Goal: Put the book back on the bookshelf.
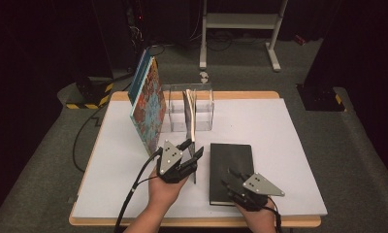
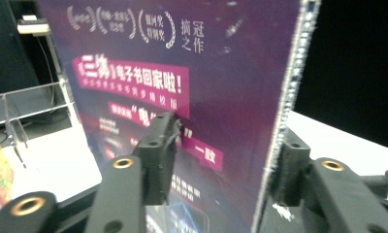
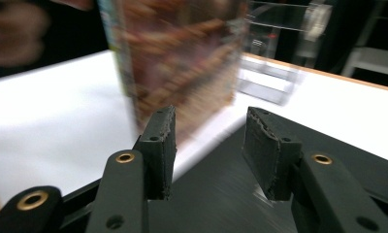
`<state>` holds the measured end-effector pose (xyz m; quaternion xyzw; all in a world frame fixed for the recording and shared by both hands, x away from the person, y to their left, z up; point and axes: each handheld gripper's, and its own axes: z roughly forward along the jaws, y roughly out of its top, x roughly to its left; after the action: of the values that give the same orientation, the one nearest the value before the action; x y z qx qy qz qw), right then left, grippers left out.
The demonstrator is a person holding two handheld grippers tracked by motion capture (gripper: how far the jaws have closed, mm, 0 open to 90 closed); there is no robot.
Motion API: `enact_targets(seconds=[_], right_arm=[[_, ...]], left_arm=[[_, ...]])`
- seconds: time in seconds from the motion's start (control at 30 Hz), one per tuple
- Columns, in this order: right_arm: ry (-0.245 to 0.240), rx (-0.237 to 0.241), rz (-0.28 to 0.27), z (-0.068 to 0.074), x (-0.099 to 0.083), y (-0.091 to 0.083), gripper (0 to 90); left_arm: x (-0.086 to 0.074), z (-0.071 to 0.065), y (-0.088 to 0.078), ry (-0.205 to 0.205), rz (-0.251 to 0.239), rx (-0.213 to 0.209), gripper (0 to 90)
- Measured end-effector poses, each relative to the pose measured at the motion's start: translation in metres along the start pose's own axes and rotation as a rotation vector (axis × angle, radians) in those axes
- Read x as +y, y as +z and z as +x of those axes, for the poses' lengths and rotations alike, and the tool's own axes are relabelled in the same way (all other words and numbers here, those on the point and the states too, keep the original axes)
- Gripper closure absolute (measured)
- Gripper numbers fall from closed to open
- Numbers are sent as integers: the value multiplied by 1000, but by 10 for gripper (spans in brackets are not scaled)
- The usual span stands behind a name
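I am pinching the purple-covered book point(image 2: 192, 92) with my left gripper point(image 1: 192, 151); both pads are pressing its covers, and it is standing on edge on the table point(image 1: 289, 126) between the colourful upright book point(image 1: 148, 104) and the black notebook point(image 1: 231, 170), just in front of the clear acrylic rack point(image 1: 191, 109). My right gripper point(image 1: 228, 178) is hovering over the notebook with its fingers spread and nothing between them.

Judgement: the step is steering the held book toward a rack slot. To do it well I am keeping the grip low near the spine, the book vertical, and its bottom edge clear of the tabletop before sliding it in beside the book point(image 1: 191, 114) already standing there.

Hard to read: the right gripper view is motion-blurred, so the rack dividers are smeared. The held book's far edge and the free slot are hidden from the left gripper view.
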<state>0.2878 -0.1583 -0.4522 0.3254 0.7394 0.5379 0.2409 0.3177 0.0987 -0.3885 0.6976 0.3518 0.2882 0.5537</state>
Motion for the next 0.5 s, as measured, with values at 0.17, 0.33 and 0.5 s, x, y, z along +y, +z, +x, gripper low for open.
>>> enact_targets(seconds=[0.17, 0.33, 0.5], right_arm=[[34, -44, 2, -17, -13, -11, 546], [68, -49, -21, -25, -13, -15, 548], [76, -46, -19, -27, -15, -15, 548]], left_arm=[[-1, 6, -13, 13, 18, 42, 634], [-2, 14, -21, 27, 22, 90, 781], [-4, 18, -24, 17, 4, 56, 831]])
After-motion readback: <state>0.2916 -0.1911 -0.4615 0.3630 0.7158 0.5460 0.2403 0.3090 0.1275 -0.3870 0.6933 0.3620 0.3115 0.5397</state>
